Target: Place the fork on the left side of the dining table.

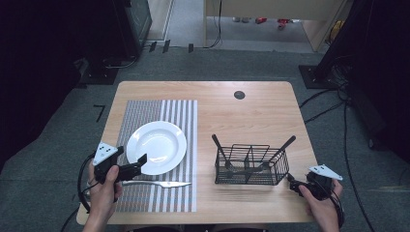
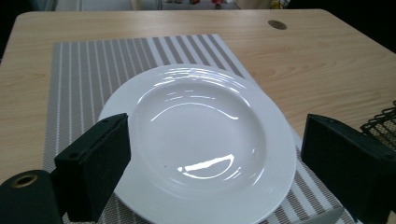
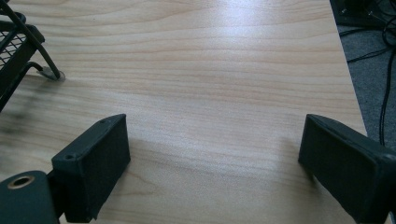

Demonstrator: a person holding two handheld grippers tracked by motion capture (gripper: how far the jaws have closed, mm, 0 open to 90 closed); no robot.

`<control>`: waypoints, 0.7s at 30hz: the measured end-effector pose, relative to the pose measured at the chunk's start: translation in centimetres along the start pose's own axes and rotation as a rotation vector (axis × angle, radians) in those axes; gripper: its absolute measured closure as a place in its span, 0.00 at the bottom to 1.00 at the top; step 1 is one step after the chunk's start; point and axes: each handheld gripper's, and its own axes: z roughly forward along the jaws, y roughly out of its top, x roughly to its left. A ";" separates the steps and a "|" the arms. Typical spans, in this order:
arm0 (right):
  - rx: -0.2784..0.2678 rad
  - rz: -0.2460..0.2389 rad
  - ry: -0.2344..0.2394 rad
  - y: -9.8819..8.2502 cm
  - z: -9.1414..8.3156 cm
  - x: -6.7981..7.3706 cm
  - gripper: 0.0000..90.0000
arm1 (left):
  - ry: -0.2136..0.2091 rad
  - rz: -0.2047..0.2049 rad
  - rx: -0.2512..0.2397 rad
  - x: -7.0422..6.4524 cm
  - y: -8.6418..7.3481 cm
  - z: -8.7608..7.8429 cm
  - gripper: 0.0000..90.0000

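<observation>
A white plate [image 1: 157, 146] rests on a grey striped placemat [image 1: 145, 113] at the table's left. A silver knife [image 1: 159, 184] lies on the mat just in front of the plate. My left gripper [image 1: 138, 166] hovers at the plate's near left rim, jaws wide apart with nothing between them; in the left gripper view the plate [image 2: 205, 140] spans the gap in my left gripper [image 2: 215, 177]. A black wire caddy [image 1: 251, 164] holds two dark-handled utensils. My right gripper [image 1: 295, 186] is open near the caddy's right corner, and in its own view, right gripper [image 3: 215, 177], over bare wood.
The caddy's wire foot [image 3: 46, 70] shows at the left edge of the right gripper view. A round cable hole [image 1: 239, 94] sits at the table's back. The table's right edge [image 3: 350, 84] drops to a grey floor with cables.
</observation>
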 end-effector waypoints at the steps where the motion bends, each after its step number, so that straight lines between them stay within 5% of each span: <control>1: 0.000 0.000 0.000 0.0 0.0 0.0 0.09 | -0.004 -0.002 -0.001 -0.2 0.1 0.1 0.10; 21: -0.001 0.000 0.000 0.0 0.0 0.0 0.09 | -0.133 0.046 -0.010 -6.3 3.0 3.1 0.10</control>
